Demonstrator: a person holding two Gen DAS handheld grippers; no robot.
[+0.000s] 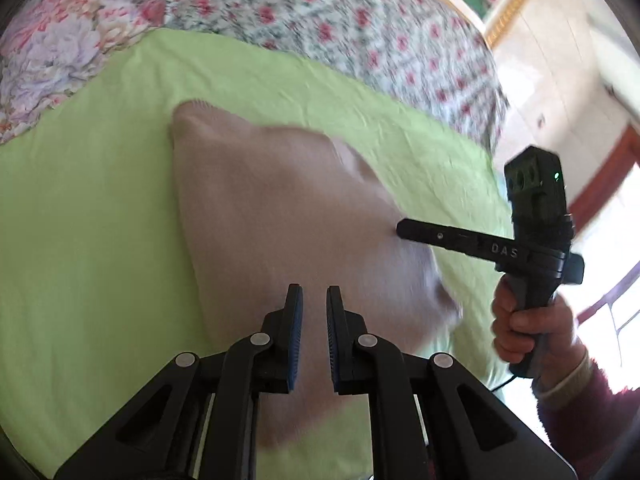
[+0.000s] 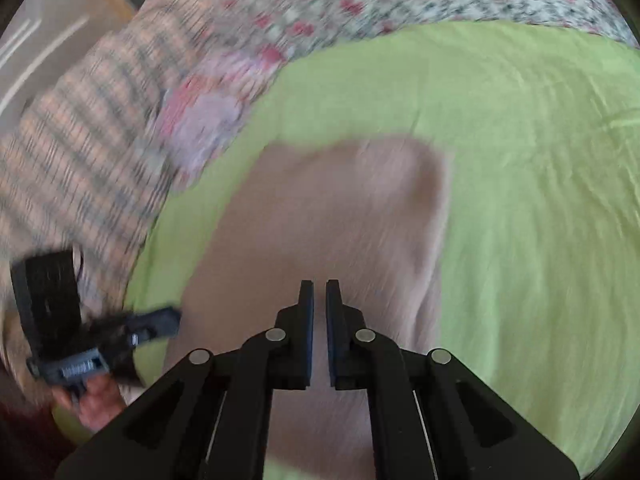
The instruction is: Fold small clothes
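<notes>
Pale pink knit garment [image 1: 280,216] lies on the green sheet [image 1: 80,240], soft, light and floppy, likely to sag unless pinched at a corner or hem. Left gripper [image 1: 314,300] and right gripper [image 2: 320,294], at its six o'clock edge, are nearly pressed together, apparently pinching nothing.
</notes>
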